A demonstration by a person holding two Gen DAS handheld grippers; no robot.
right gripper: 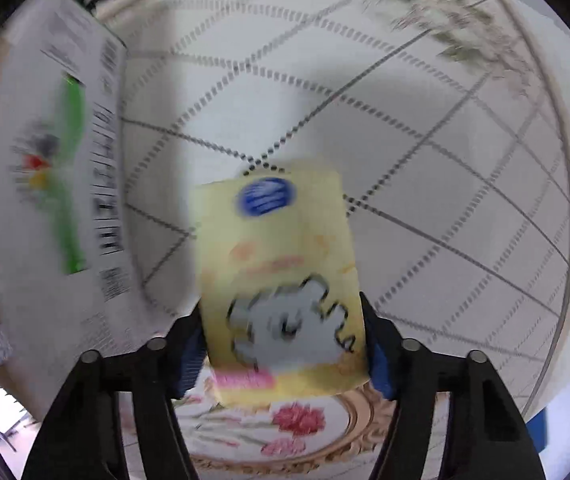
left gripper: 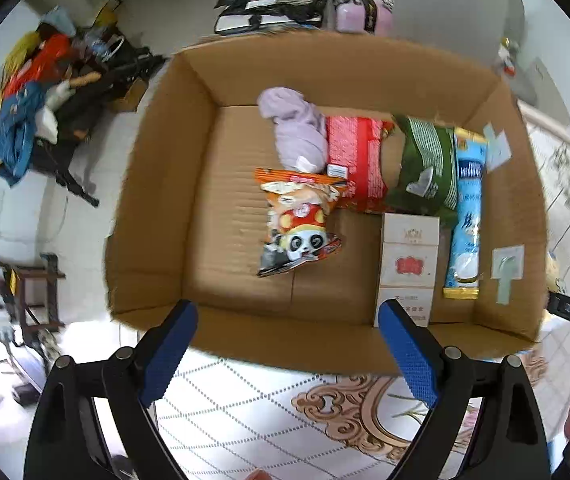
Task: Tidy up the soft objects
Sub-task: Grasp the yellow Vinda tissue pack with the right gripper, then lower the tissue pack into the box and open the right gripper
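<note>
In the left wrist view an open cardboard box (left gripper: 157, 200) holds a lilac rolled cloth (left gripper: 295, 128), a red packet (left gripper: 355, 160), an orange panda snack bag (left gripper: 297, 224), a green bag (left gripper: 425, 164), a light blue packet (left gripper: 467, 216) and a white carton (left gripper: 407, 268). My left gripper (left gripper: 289, 354) is open and empty, above the box's near wall. In the right wrist view my right gripper (right gripper: 285, 348) is shut on a yellow soft pack (right gripper: 281, 280) with a blue oval logo, held above the patterned tabletop (right gripper: 425, 160). The view is blurred.
A white printed box side (right gripper: 53, 184) stands left of the yellow pack. The tabletop has a floral medallion (right gripper: 297, 420). Beyond the cardboard box are a pile of clothes (left gripper: 29, 112), bags (left gripper: 269, 4) and a wooden stool (left gripper: 33, 292) on the floor.
</note>
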